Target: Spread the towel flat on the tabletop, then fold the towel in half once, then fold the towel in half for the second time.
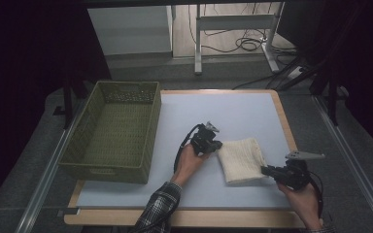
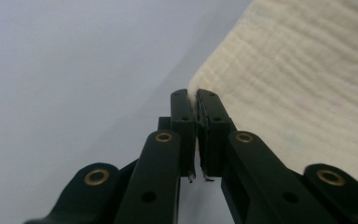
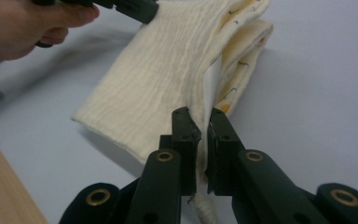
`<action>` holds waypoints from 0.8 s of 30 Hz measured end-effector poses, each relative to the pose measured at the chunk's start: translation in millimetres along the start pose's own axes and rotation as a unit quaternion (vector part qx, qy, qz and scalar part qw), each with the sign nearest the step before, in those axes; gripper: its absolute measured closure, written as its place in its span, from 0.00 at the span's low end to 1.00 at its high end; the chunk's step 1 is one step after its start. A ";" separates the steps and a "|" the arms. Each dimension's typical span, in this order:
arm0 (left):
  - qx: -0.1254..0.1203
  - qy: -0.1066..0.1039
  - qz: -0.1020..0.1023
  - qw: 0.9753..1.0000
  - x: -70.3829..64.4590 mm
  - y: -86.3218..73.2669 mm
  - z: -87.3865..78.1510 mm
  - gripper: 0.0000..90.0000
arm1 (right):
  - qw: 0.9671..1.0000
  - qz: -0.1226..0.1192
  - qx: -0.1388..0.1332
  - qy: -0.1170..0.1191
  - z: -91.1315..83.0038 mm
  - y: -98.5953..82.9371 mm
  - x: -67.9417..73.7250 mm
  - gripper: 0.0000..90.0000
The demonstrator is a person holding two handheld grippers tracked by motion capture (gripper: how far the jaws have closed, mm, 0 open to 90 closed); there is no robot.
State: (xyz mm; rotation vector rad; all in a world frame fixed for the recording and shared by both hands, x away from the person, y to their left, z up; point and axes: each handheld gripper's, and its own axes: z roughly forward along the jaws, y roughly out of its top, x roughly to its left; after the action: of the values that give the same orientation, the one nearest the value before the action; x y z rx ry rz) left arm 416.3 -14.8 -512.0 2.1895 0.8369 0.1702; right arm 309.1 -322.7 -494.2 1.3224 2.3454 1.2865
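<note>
While lying folded on the counter [image 1: 233, 111] toward its near right corner, cream muslin cloth [image 1: 242, 159] pinched at two corners. Left gripper [image 2: 196, 100] fingers [image 2: 182, 116] closed tight on the cloth's far left corner. Right gripper [image 3: 204, 116] fingers [image 3: 185, 135] nearly closed, clamping a layered edge at the near right corner. Green woven basket [image 1: 108, 167] overhanging the counter's left edge, well apart.

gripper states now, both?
Left gripper: shut on a corner of the folded cloth.
Right gripper: shut on the cloth's near edge.
</note>
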 end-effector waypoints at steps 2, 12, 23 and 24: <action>-0.002 0.006 0.001 1.000 1.3 0.4 -5.3 0.96 | 1.000 -0.001 -0.002 0.001 -0.3 1.9 1.3 0.93; 0.000 0.031 0.006 0.999 8.2 -0.6 -28.5 0.96 | 0.999 -0.032 -0.010 0.022 2.6 30.8 24.3 0.93; 0.010 0.048 0.004 0.999 14.4 3.2 -55.1 0.95 | 0.998 -0.055 -0.015 0.033 4.8 55.9 39.5 0.93; 0.010 0.049 0.004 0.999 14.9 3.7 -57.6 0.95 | 0.998 -0.054 -0.014 0.033 4.7 57.4 40.1 0.93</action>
State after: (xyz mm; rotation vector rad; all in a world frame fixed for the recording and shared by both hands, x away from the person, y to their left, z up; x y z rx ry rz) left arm 408.5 28.2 -471.5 2.2185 0.8880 0.2753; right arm 323.3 -275.6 -444.2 1.1453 2.3964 1.3443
